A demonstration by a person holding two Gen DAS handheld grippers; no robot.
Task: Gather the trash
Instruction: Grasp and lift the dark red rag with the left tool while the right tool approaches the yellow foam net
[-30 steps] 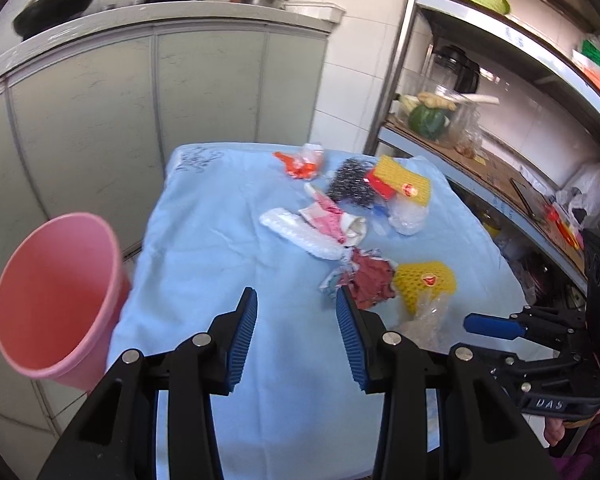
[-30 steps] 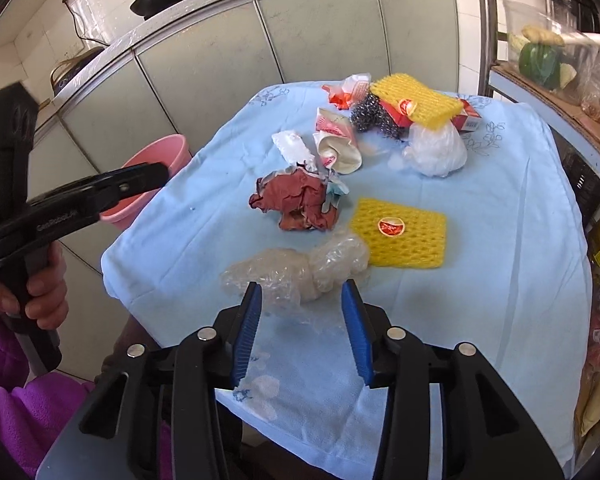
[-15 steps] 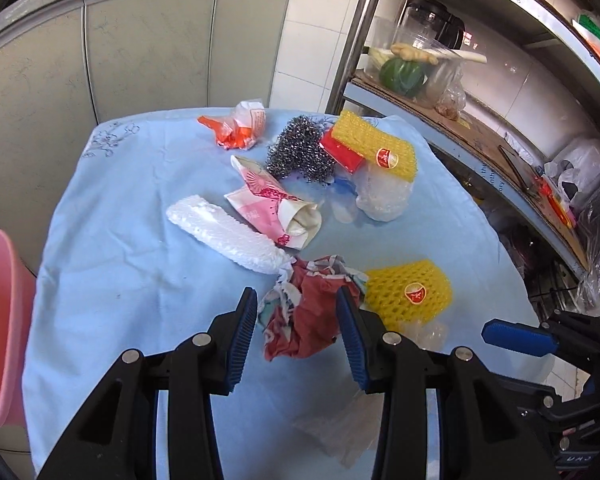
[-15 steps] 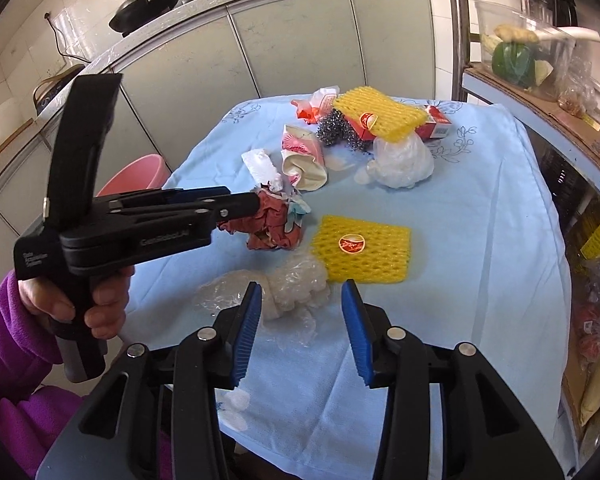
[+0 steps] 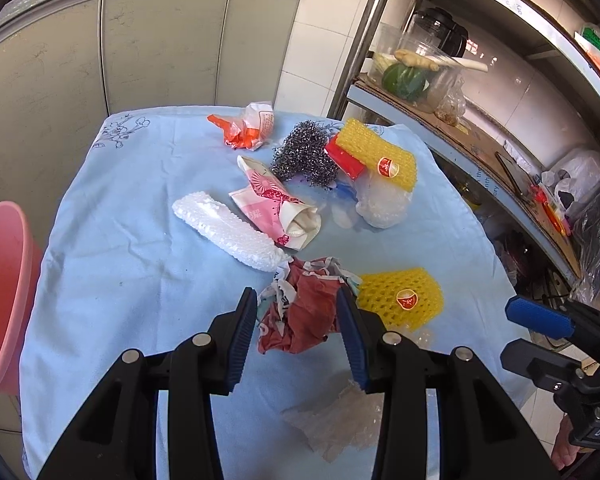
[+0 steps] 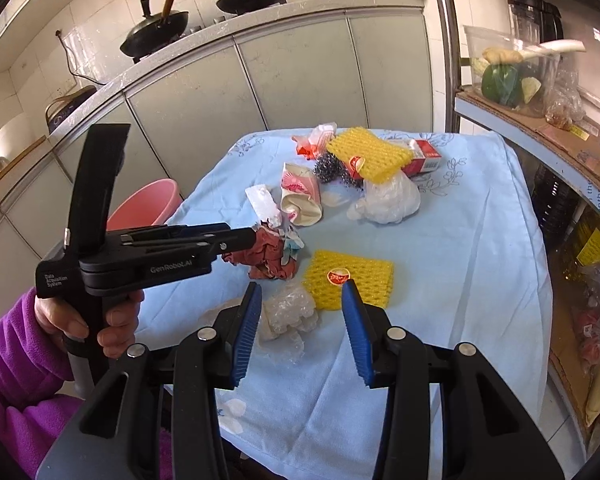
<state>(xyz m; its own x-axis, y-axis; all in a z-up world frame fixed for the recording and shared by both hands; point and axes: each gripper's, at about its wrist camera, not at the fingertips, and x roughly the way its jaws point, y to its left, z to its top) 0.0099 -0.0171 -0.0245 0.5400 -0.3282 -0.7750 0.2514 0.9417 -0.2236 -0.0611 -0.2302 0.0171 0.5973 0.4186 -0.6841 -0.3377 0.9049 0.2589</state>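
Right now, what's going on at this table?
A person holds tongs in each hand over a trash-strewn blue cloth. The left tongs are open around a crumpled red wrapper, not yet pinching it. The right tongs are open, above a clear plastic wad. The pink bin waits at the table's left edge.

Lt blue floral-print cloth [image 5: 132, 248], pink bucket [image 5: 0, 288], yellow foam nets w/ red stickers [image 5: 400, 300], dk red wrapper [image 5: 304, 316]
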